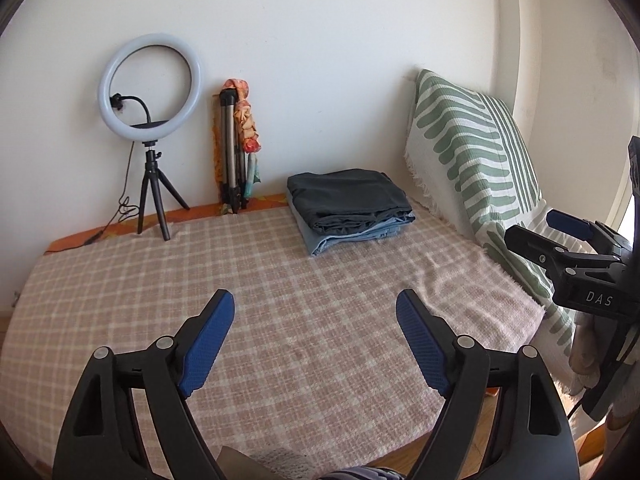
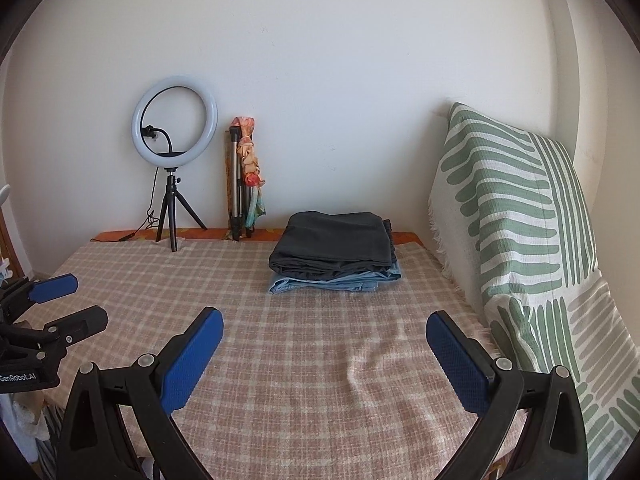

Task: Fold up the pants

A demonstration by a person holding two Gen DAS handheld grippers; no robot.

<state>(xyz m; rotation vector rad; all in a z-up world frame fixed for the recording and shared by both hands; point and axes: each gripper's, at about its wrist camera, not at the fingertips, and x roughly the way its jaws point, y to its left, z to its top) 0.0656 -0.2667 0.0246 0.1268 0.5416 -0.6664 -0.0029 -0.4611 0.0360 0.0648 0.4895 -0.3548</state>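
Dark pants [image 1: 347, 200]: folded into a flat rectangle, lying on top of the stack at the far end of the bed, near the wall and just beside the striped cushion [image 1: 472, 160].
Blue jeans [image 1: 352, 236]: folded too, directly under the dark pair, with only the front and side edges showing.
Bed cover [image 1: 280, 280]: pink checked cloth, bare between the grippers and the stack, slightly rumpled near the right side.
How the pants will handle: soft and limp, likely light. The dark cloth looks thin and would sag and slip open if lifted by one corner. The denim looks thicker and should hold a crease better.
Where to take hold: judged best at two points along the folded front edge, pinching all layers together so the fold does not fall apart.
Left gripper [image 1: 315, 302]: spread wide with nothing between its blue pads, held over the near part of the bed and well apart from the stack.
Right gripper [image 2: 325, 322]: also spread wide and empty, beside the left one, closer to the cushion.
Pose: both point forward and somewhat downward toward the bed, side by side, at about the same height.
Task state: both pairs look neatly folded and stacked, so the folding appears done or nearly so.
Background: a ring light [image 1: 151, 88] on a small tripod and a folded tripod [image 1: 234, 152] stand against the wall.
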